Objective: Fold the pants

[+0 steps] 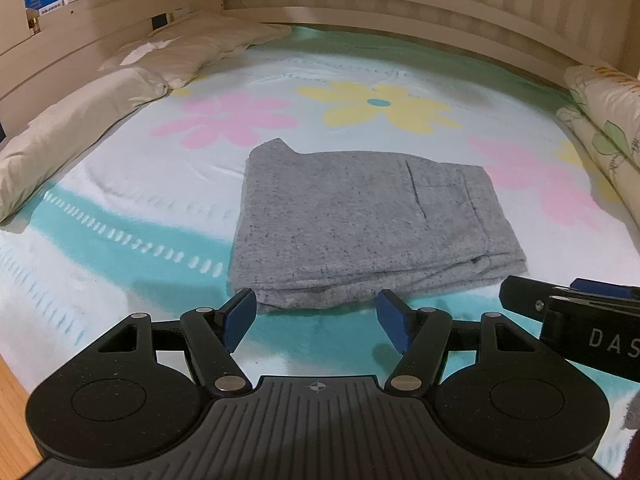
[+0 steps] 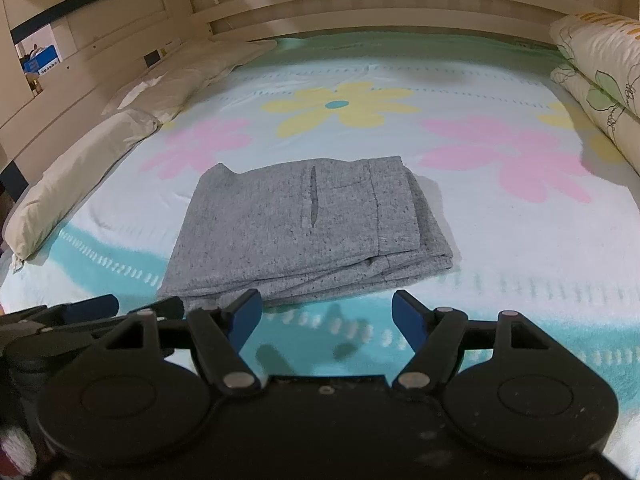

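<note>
Your left tongs [image 1: 316, 312] are released: the 2 blue pads [image 1: 240, 316] stand apart with only bed sheet between them. The grey pants [image 1: 360, 220] lie just ahead of these tongs, folded into a compact stack of layers. The near folded edge sits directly beyond the pad tips; you cannot tell from this view whether the pads touch the fabric. A pocket slit [image 1: 414, 188] shows on the top layer, ahead and to the right of the tongs.

Your right tongs [image 2: 326, 316] are also released, pads apart, nothing held. From this view the pants [image 2: 304, 232] lie ahead and slightly left of the tongs, and the near edge passes just beyond the left pad [image 2: 244, 316]. The stacked layer edges face the right side of the stack.

The 2 tongs sit side by side. The right tongs [image 1: 580, 308] appear at the right edge of the left view, and the left tongs [image 2: 92, 308] appear at the left edge of the right view.

The pants rest on a bed sheet [image 1: 120, 240] printed with teal bands and pink and yellow flowers. Pale pillows [image 1: 80, 128] lie far left of the tongs along the bed frame. A floral quilt roll [image 2: 600, 72] lies far right. A slatted rail [image 1: 400, 4] bounds the bed well beyond the pants.
</note>
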Demonstrator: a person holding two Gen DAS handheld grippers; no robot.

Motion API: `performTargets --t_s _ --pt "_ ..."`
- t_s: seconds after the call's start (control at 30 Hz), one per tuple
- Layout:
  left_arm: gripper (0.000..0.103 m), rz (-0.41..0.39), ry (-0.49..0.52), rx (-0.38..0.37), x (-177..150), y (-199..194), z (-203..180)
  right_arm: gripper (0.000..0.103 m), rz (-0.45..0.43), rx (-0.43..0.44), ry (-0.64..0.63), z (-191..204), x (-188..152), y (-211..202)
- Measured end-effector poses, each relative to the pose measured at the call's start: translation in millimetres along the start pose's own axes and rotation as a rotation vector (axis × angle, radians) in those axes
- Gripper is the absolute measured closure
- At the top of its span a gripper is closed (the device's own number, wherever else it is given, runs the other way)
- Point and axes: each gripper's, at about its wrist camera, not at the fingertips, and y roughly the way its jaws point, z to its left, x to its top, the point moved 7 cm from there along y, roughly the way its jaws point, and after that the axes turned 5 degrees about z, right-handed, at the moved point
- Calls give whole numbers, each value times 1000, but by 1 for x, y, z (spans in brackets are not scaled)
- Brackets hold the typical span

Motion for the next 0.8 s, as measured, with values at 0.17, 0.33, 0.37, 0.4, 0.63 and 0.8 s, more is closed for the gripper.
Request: performTargets --t_s 0.17,0.33,0.37,0.4,0.63,0.8 --pt "38 1 5 -6 0 0 -1 27 0 4 -3 3 0 0" --pt "38 6 3 -10 0 0 -3 27 0 6 -5 4 1 0" --pt "38 6 4 -10 0 0 -3 27 0 8 -4 4 1 0" --pt "38 6 4 -10 0 0 -3 27 0 9 -4 4 1 1" --pt "38 7 4 -13 1 0 -3 27 0 9 -3 5 1 1" --pt "38 7 2 -13 0 0 -3 27 5 11 -4 4 2 1"
